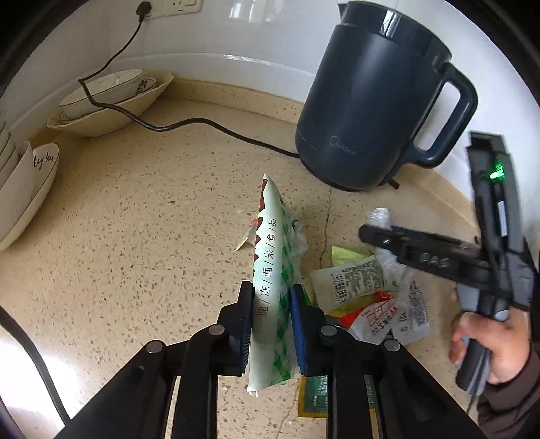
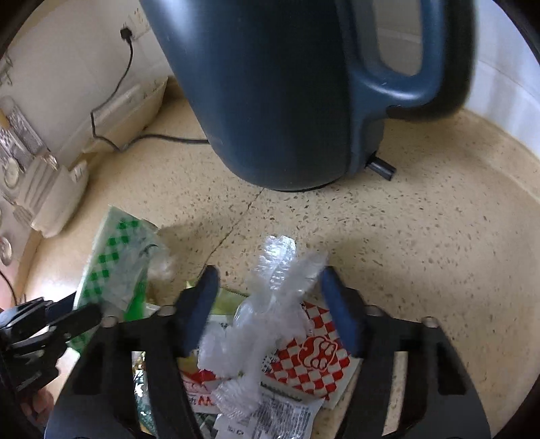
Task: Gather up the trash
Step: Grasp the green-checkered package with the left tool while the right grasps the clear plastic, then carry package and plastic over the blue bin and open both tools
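Between left claw (image 1: 271,320) pads: green-checked wrapper (image 1: 273,270), pinched. Right claw (image 2: 270,304) half-open, straddling clear plastic (image 2: 270,304), untouched.

Bright, even daylight across the speckled desk (image 1: 141,236); soft shadows only, one pooled under the dark kettle (image 1: 374,101) and faint ones behind the crumpled clear plastic (image 2: 270,304). White glare on the tiled wall (image 1: 270,30) and along the kettle's shoulder. Strong fisheye bending at every edge, black corners all round. Sharp in the left wrist view, apart from slight smearing on the right tongs (image 1: 371,236). Softer, motion-blurred in the right wrist view, kettle looming and hazy.
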